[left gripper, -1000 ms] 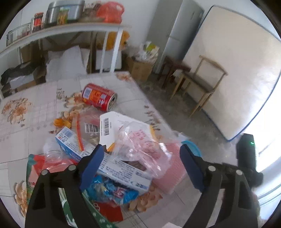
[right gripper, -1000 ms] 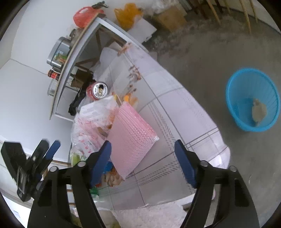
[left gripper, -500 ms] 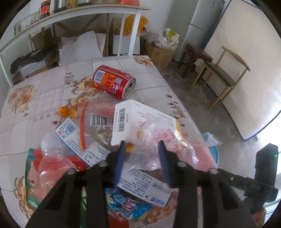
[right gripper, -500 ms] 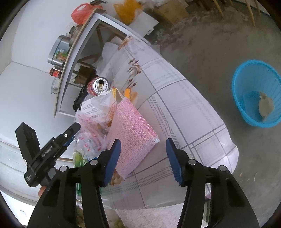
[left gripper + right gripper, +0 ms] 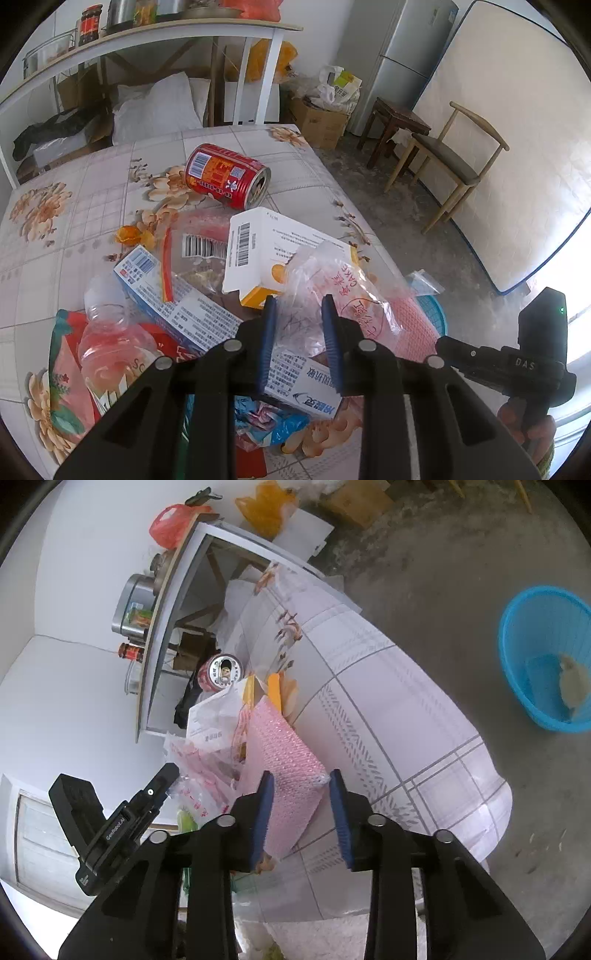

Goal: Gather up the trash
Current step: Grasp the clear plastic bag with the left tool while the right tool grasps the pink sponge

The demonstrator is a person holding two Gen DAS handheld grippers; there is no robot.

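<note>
Left wrist view: both tongs closing on soft trash, lower centre of frame.
Your left gripper [image 5: 297, 310] has just narrowed around the clear plastic bag [image 5: 332, 295]; the right gripper [image 5: 301, 786], also just narrowed, brackets the pink bubble mailer [image 5: 284, 764] at its corner. Whether the pads bite, you cannot tell. Both look light, limp, slippery: pinch bunched film or an edge. Blue basket [image 5: 546, 657] waits right.

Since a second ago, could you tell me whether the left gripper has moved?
Yes. The left gripper has come forward toward the red can, its jaws just closing around the clear cake bag.
</note>
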